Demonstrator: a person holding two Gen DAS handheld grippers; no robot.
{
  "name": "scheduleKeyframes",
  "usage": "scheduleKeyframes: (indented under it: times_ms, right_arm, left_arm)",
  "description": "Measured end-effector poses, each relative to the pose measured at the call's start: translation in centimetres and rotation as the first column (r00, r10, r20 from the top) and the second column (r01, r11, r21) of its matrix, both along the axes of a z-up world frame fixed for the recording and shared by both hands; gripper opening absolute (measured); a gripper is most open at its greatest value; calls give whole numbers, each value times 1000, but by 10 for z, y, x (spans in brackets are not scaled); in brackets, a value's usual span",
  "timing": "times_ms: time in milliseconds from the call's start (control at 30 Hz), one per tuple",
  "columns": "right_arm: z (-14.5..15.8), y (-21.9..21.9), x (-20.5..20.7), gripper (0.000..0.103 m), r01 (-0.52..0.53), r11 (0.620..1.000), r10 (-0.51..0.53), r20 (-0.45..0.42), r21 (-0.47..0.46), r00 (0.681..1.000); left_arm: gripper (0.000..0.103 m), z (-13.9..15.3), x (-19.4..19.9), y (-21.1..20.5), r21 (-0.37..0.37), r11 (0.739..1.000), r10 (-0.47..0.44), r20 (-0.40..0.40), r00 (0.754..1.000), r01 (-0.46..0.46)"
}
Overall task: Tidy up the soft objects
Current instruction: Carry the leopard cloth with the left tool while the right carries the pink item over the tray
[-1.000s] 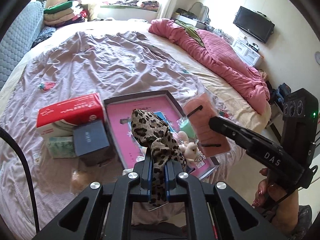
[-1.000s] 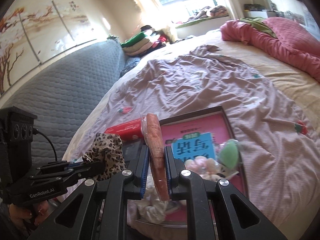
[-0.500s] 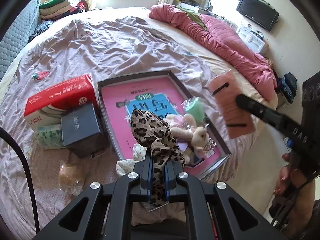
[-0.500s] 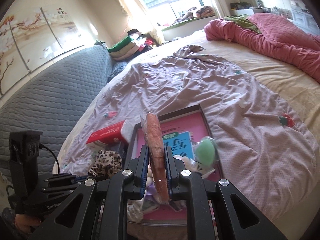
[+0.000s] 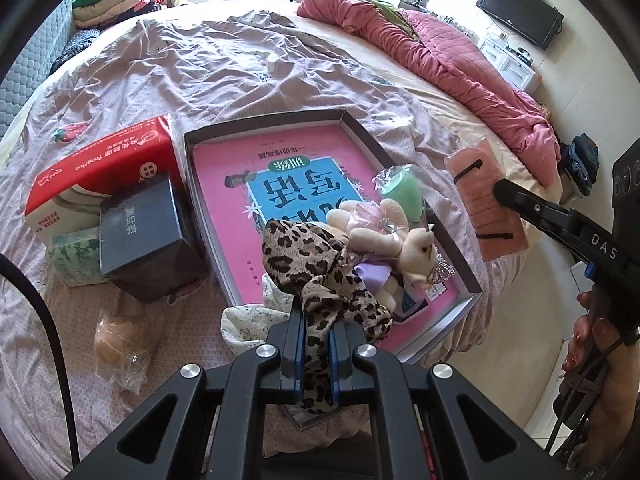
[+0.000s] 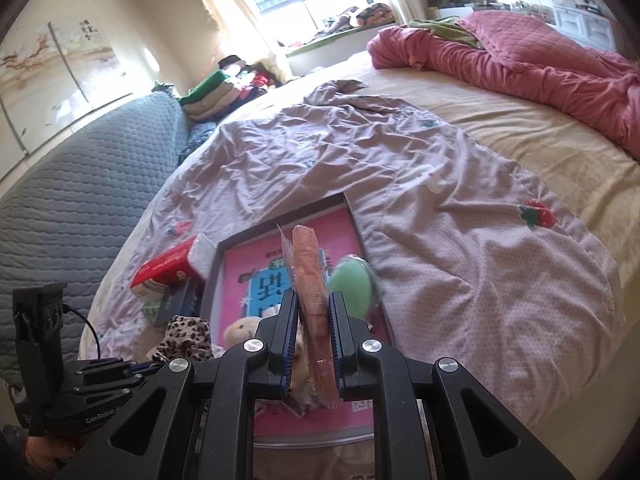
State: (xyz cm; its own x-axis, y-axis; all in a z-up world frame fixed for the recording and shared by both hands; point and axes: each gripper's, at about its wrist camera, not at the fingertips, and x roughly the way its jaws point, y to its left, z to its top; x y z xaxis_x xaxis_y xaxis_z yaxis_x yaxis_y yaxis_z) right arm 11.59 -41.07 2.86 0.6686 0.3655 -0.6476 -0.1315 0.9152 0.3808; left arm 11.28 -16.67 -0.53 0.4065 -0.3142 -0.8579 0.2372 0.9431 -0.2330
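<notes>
My left gripper [image 5: 316, 322] is shut on a leopard-print cloth [image 5: 316, 268] and holds it over the near edge of a shallow grey box [image 5: 360, 128] with a pink book inside. A plush bear [image 5: 394, 236] and a green soft item [image 5: 402, 192] lie in the box. My right gripper [image 6: 313, 310] is shut on a salmon-pink packet in clear wrap [image 6: 310, 280], held on edge above the box [image 6: 280, 224]. The packet also shows in the left wrist view [image 5: 480, 200], right of the box.
A red tissue pack [image 5: 100, 172], a dark box [image 5: 148, 236] and a green tissue packet [image 5: 74, 260] sit left of the grey box. A clear bag [image 5: 120, 344] and a white floral cloth [image 5: 244, 320] lie near. A pink quilt [image 5: 440, 48] lies at the far right.
Both grippers have risen and tipped down over the box, so more of the box and the plush bear shows. Each keeps its grip on its item.
</notes>
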Motion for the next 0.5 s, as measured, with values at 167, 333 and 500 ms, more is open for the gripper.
scheduleKeyframes:
  times_ms: [167,333,500]
  right_arm:
    - [-15,-2,3,16,6,1000,-7,-29,-10,1000]
    - [-26,-4,6,16,16,1000,-17,-46,-11,999]
    - [-32,-6,7,16,27,1000,-27,-55,-6,998]
  left_arm:
    - [9,-5,1,-1,3,1000,-1,-4,1000,1]
    - [9,-9,3,0,3,1000,2,-12,1000,-2]
    - [9,-11,5,0,-1,1000,4,-14,1000,-4]
